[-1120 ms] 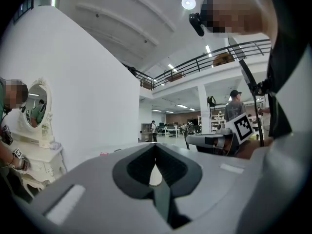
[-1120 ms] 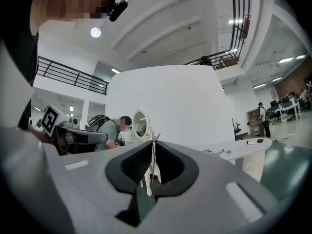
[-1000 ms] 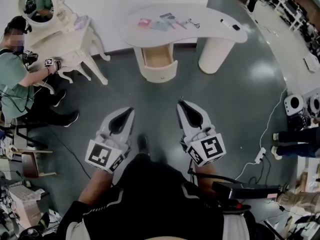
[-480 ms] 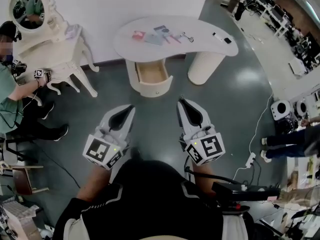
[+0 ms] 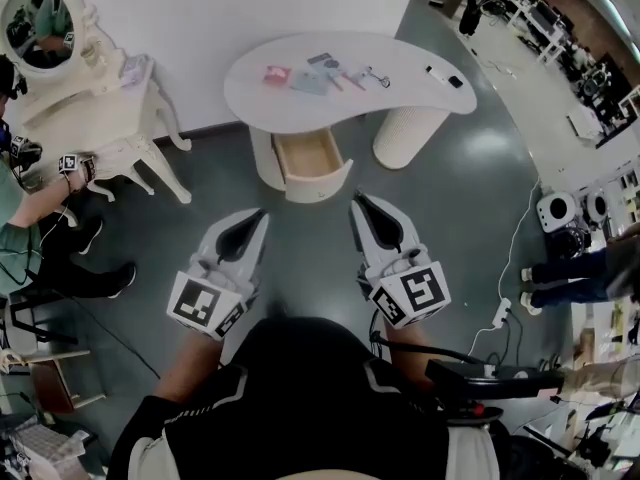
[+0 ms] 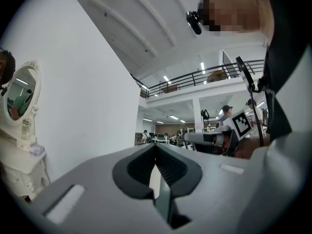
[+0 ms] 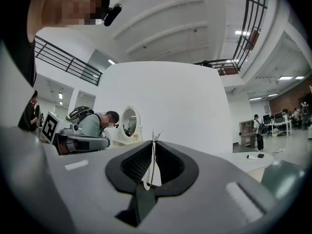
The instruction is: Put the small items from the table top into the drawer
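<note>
A white curved table (image 5: pixel 410 56) stands ahead at the top of the head view. On it lie several small items: a pink piece (image 5: pixel 273 72), a blue-grey card (image 5: pixel 311 81), a pink pen (image 5: pixel 353 78), a metal clip (image 5: pixel 376 74) and a black-and-white stick (image 5: pixel 445 75). Its drawer (image 5: pixel 308 158) is pulled open, and what I see of the inside is bare wood. My left gripper (image 5: pixel 261 214) and right gripper (image 5: pixel 355 200) are held low over the grey floor, well short of the table. Both are shut on nothing, jaw tips together in the left gripper view (image 6: pixel 155 145) and right gripper view (image 7: pixel 153 140).
A white vanity with an oval mirror (image 5: pixel 45 13) stands at the left, where a seated person (image 5: pixel 25 183) works with other grippers. The table's round pedestal (image 5: pixel 408 135) is right of the drawer. A cable and power strip (image 5: pixel 498 315) lie on the floor at the right.
The table and its open drawer have slid left and slightly nearer in the head view as I walk towards them. Both grippers keep their place and stay shut.
</note>
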`<state>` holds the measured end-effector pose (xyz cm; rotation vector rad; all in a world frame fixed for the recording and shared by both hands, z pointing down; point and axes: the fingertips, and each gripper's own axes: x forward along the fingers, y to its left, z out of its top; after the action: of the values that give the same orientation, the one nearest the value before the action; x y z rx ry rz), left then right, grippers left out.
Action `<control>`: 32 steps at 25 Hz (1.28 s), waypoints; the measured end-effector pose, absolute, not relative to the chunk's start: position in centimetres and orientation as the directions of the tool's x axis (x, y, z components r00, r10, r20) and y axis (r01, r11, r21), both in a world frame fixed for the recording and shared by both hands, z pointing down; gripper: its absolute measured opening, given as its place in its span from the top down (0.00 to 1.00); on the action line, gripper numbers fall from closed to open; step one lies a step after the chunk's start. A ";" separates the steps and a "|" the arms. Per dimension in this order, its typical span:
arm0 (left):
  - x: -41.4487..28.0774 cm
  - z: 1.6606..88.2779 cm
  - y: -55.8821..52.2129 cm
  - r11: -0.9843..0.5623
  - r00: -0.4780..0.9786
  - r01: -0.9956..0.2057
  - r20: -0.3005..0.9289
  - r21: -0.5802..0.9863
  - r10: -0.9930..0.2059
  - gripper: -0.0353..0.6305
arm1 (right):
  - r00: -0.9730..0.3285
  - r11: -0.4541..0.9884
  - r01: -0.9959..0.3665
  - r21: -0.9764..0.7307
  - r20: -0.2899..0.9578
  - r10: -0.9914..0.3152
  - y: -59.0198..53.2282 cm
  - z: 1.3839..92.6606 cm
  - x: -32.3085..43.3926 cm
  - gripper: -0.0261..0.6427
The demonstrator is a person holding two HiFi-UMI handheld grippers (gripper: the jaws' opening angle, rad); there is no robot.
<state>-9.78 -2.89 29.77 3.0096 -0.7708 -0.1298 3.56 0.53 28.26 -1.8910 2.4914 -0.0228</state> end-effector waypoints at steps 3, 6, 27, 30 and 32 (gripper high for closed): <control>-11.1 30.0 -5.0 -0.871 0.867 -0.488 -0.080 0.059 -0.491 0.95 | -0.253 0.253 -0.967 -0.017 0.013 -0.967 -1.4 28.4 2.8 0.92; -12.2 30.2 -6.7 -0.870 0.866 -0.489 -0.083 0.065 -0.493 0.94 | -0.242 0.242 -0.970 -0.010 0.024 -0.970 -2.9 28.5 1.9 0.92; -13.3 31.9 -12.0 -0.849 0.846 -0.525 -0.065 0.061 -0.529 0.94 | -0.276 0.275 -0.961 -0.034 0.012 -0.961 -9.5 29.8 1.3 0.92; -12.3 31.5 -13.1 -0.843 0.841 -0.536 -0.057 0.048 -0.539 0.95 | -0.279 0.279 -0.960 -0.036 0.001 -0.960 -10.7 29.6 2.7 0.92; -11.4 31.3 -14.1 -0.836 0.835 -0.546 -0.045 0.047 -0.548 0.94 | -0.287 0.286 -0.957 -0.049 0.003 -0.958 -11.7 29.7 3.7 0.92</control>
<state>-11.43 -14.07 31.35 2.9786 -0.8885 -0.0874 3.69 -11.67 29.72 -1.8600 2.4976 -0.0636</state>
